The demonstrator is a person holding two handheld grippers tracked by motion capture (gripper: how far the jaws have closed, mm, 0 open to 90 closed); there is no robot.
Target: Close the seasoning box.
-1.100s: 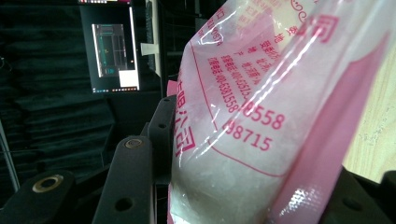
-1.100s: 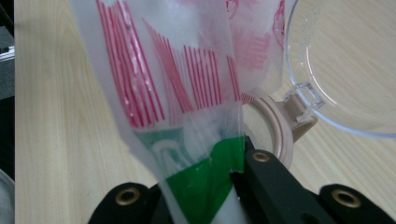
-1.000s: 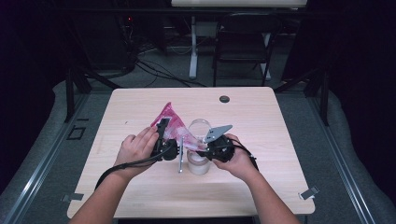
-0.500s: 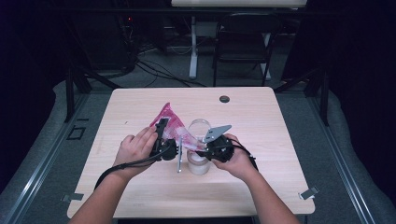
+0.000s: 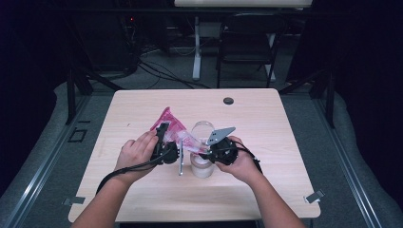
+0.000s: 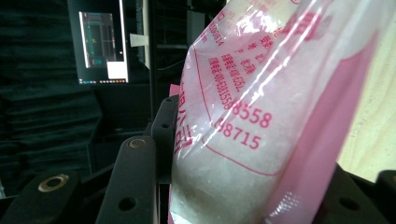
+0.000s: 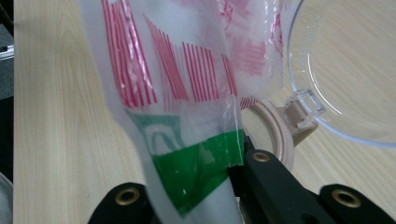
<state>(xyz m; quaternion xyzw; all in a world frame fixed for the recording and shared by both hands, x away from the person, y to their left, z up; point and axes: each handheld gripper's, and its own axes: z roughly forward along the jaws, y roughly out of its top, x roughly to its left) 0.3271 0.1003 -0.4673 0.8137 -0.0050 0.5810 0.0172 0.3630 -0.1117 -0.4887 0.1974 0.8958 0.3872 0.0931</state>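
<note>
A pink and clear plastic bag [image 5: 172,129] of white granules hangs between both grippers, tilted over a clear jar [image 5: 201,166] whose hinged lid [image 5: 202,129] stands open. My left gripper [image 5: 168,137] is shut on the bag's fuller pink part [image 6: 243,116], and its jaws have just been closing further on it. My right gripper [image 5: 202,148] is shut on the bag's thin end with the green band [image 7: 196,163], beside the jar's beige rim [image 7: 276,135] and clear lid [image 7: 345,70].
A thin metal rod [image 5: 180,164] lies on the wooden table [image 5: 266,123] left of the jar. At the table's far side sits a black round cap [image 5: 228,100]. A chair [image 5: 247,47] stands beyond the far edge.
</note>
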